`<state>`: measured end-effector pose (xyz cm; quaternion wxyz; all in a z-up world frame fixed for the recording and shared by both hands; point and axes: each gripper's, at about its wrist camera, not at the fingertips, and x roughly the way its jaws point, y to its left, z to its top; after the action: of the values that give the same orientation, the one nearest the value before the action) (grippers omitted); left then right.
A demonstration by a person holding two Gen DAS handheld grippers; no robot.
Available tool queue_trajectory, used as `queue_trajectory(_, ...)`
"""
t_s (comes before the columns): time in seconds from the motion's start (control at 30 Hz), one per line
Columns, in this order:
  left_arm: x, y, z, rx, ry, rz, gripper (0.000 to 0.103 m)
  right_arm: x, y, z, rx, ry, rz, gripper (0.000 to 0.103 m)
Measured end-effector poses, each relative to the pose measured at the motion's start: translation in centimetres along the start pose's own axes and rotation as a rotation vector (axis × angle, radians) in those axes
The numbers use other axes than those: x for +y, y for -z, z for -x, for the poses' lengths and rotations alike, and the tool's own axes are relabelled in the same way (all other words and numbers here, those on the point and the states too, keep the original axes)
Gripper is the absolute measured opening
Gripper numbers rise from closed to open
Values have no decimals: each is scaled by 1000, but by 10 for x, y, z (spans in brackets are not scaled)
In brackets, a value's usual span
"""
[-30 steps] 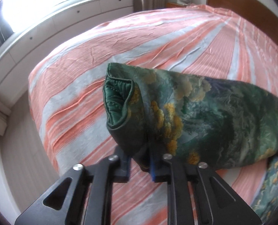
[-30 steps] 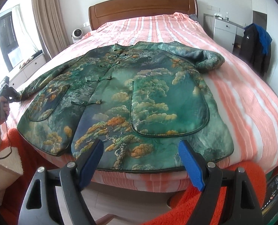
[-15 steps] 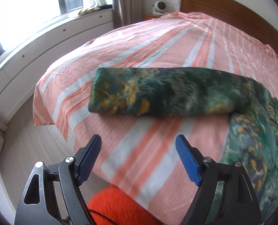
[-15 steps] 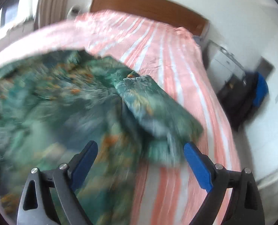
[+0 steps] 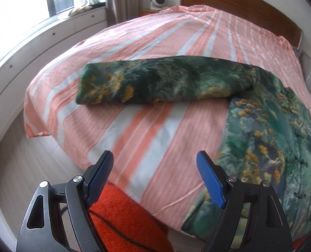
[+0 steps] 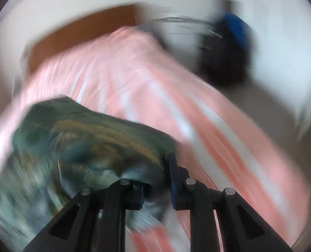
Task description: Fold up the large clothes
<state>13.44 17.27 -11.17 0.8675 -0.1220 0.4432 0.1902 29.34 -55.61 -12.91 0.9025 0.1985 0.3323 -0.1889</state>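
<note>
A green quilted jacket with orange tree print lies on the pink striped bed (image 5: pixel 147 42). Its left sleeve (image 5: pixel 165 82) stretches flat across the bed, and the jacket's body (image 5: pixel 281 136) fills the right of the left wrist view. My left gripper (image 5: pixel 154 154) hangs open over the bed's near edge, well short of the sleeve, with nothing between its blue pads. The right wrist view is badly blurred. There my right gripper (image 6: pixel 156 180) is shut on a bunch of the jacket's green fabric (image 6: pixel 88 138), which rises in a hump ahead of it.
An orange fleecy rug or garment (image 5: pixel 121 214) lies below the bed's edge. A white window bench with drawers (image 5: pixel 50 35) curves along the left. The wooden headboard (image 5: pixel 239 2) and a small white fan (image 5: pixel 158 0) stand at the back. A dark and blue bag (image 6: pixel 228 48) stands beyond the bed.
My left gripper let go of the sleeve's cuff, opened and drew back; the sleeve now lies flat. My right gripper swung to the other sleeve and shut on its fabric.
</note>
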Motion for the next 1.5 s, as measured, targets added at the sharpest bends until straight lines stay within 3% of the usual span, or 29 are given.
queue_trajectory(0.03,-7,1,-1,-1,6,-18,83,-25,10,5,5,11,-73,18)
queue_trajectory(0.1,-21,3,-5,9,12,-56,83,-70,37,4,63,16,-185,30)
queue_trajectory(0.17,-32,5,-6,26,30,-88,83,-95,61,1,118,25,-258,66)
queue_trajectory(0.27,-37,10,-8,76,65,-137,90,-111,90,17,133,-3,-352,70)
queue_trajectory(0.33,-33,16,-11,128,141,-158,93,-112,105,33,128,-64,-370,70)
queue_trajectory(0.4,-28,25,-19,192,218,-179,94,-89,118,47,173,-199,-298,71)
queue_trajectory(0.47,-30,33,-28,230,230,-215,94,-56,133,54,270,-343,-143,77)
queue_trajectory(0.53,-35,40,-35,248,232,-243,94,-32,151,59,346,-395,4,77)
queue_trajectory(0.6,-46,49,-43,283,288,-281,94,-10,165,59,391,-417,124,77)
queue_trajectory(0.67,-57,57,-45,296,294,-332,94,0,175,53,427,-438,186,77)
queue_trajectory(0.7,-61,61,-46,297,282,-356,90,2,182,51,453,-453,195,77)
queue_trajectory(0.73,-66,66,-47,307,270,-380,70,4,184,50,470,-460,199,77)
queue_trajectory(0.77,-68,68,-48,323,277,-384,55,6,186,50,489,-463,214,72)
queue_trajectory(0.8,-68,72,-49,346,294,-370,32,8,191,53,500,-455,236,67)
queue_trajectory(0.83,-69,73,-47,340,295,-364,21,7,196,64,508,-444,267,48)
queue_trajectory(0.87,-71,74,-42,336,297,-368,16,12,197,65,513,-431,301,32)
queue_trajectory(1.03,-81,87,-12,308,287,-456,12,30,193,82,469,-323,432,14)
queue_trajectory(1.17,-80,92,-23,316,262,-470,16,23,196,88,465,-292,423,14)
queue_trajectory(1.23,-79,87,-22,308,266,-439,25,24,201,89,431,-266,435,15)
queue_trajectory(1.3,-74,82,-13,269,260,-427,36,31,202,92,383,-237,420,23)
queue_trajectory(1.33,-73,79,-7,243,257,-425,43,34,203,94,358,-224,403,32)
queue_trajectory(1.37,-73,75,6,202,253,-421,46,33,202,99,329,-211,385,52)
queue_trajectory(1.43,-73,64,27,123,248,-405,69,28,199,115,245,-197,347,76)
queue_trajectory(1.5,-73,49,53,11,242,-363,86,25,195,133,157,-180,310,82)
